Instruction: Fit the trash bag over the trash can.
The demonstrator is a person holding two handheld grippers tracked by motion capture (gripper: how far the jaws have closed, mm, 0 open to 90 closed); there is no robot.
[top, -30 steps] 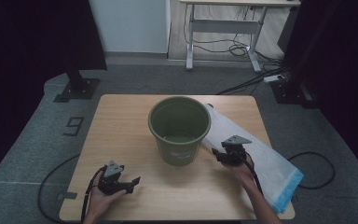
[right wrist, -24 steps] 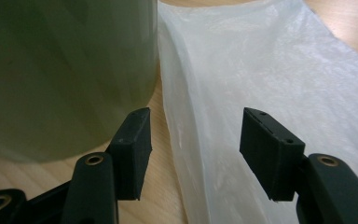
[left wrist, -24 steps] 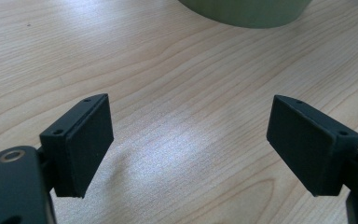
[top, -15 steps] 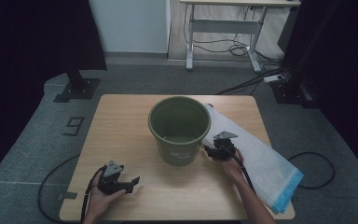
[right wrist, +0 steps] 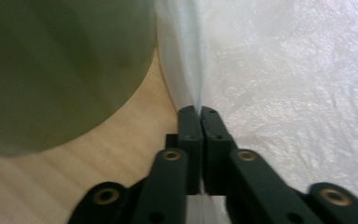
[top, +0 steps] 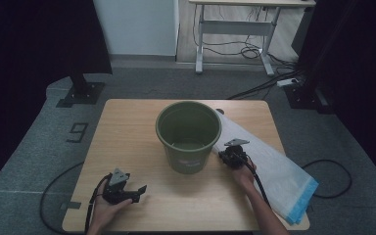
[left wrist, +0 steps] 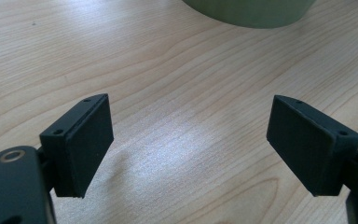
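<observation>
Right hand-held gripper [right wrist: 199, 112] pinching plastic bag [right wrist: 284, 70], forearm outstretched

Lab or studio: black curtains [top: 39, 44], grey carpet [top: 29, 147], cabled desk [top: 235, 29]

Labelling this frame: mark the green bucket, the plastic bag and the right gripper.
green bucket [top: 188, 147]: high view, outer wall.
plastic bag [right wrist: 284, 70]: right gripper view, crinkled surface.
right gripper [right wrist: 200, 112]: right gripper view, closed jaw tips.

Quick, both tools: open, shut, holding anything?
Left tool: open, holding nothing, over bare table.
Right tool: shut on the white plastic bag edge, beside the green bucket.
</observation>
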